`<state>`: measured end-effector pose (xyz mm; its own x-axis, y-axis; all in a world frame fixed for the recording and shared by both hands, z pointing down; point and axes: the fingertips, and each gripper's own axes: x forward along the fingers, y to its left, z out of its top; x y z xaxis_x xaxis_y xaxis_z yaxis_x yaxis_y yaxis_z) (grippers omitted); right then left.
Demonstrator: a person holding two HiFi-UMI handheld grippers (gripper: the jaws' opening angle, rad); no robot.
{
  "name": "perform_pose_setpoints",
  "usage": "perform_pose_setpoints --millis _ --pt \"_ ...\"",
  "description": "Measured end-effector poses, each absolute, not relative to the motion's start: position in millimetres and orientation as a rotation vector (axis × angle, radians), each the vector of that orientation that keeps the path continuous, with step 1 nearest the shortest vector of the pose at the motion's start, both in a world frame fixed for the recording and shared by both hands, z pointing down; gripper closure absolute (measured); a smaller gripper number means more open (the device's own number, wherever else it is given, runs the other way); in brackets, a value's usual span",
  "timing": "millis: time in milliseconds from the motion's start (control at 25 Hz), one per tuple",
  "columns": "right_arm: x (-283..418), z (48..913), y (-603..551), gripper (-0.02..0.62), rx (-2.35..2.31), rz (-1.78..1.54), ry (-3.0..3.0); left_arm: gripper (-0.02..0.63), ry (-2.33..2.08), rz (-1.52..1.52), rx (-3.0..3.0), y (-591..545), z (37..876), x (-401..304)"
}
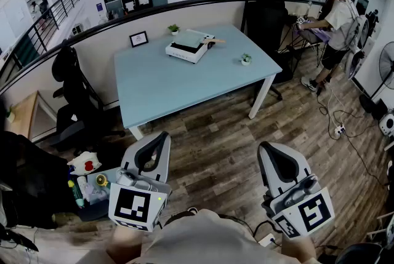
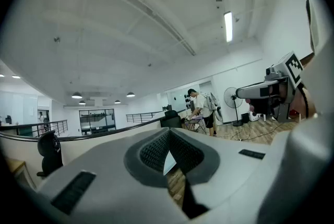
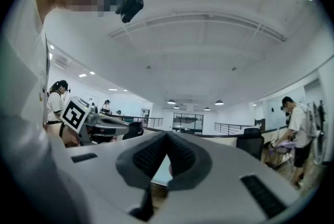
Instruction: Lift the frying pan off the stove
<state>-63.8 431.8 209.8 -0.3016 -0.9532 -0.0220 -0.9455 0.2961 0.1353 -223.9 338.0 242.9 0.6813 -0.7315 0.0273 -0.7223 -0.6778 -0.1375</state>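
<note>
The frying pan (image 1: 196,39), pale and square with a wooden handle, rests on a white stove (image 1: 183,52) at the far side of the light blue table (image 1: 184,81). Both grippers are held low and close to my body, well short of the table. In the head view my left gripper (image 1: 161,136) is shut and holds nothing. My right gripper (image 1: 266,147) is likewise shut and empty. In the left gripper view the left gripper (image 2: 169,131) points upward at the ceiling. In the right gripper view the right gripper (image 3: 167,135) does the same.
Two small potted plants (image 1: 245,59) and a picture frame (image 1: 138,39) stand on the table. Black office chairs (image 1: 72,93) flank it. A person (image 1: 335,23) stands at the back right near a fan (image 1: 386,66). Cables (image 1: 345,130) cross the wooden floor, and a bin of items (image 1: 92,186) sits left.
</note>
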Motion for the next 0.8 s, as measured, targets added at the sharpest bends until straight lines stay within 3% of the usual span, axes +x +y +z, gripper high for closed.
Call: perform_pose_setpoints --millis 640,760,800 --pt "-96 218 407 0.584 1.92 -0.114 -2.473 0.603 1.179 -0.162 -2.791 301 255 -266" --pt "-91 216 401 0.316 1.944 -0.083 -2.475 0.603 1.177 -0.171 -2.767 294 251 -270" --pt "-88 214 400 0.295 1.96 -0.088 -2.474 0.603 1.175 -0.183 -2.742 293 250 -270"
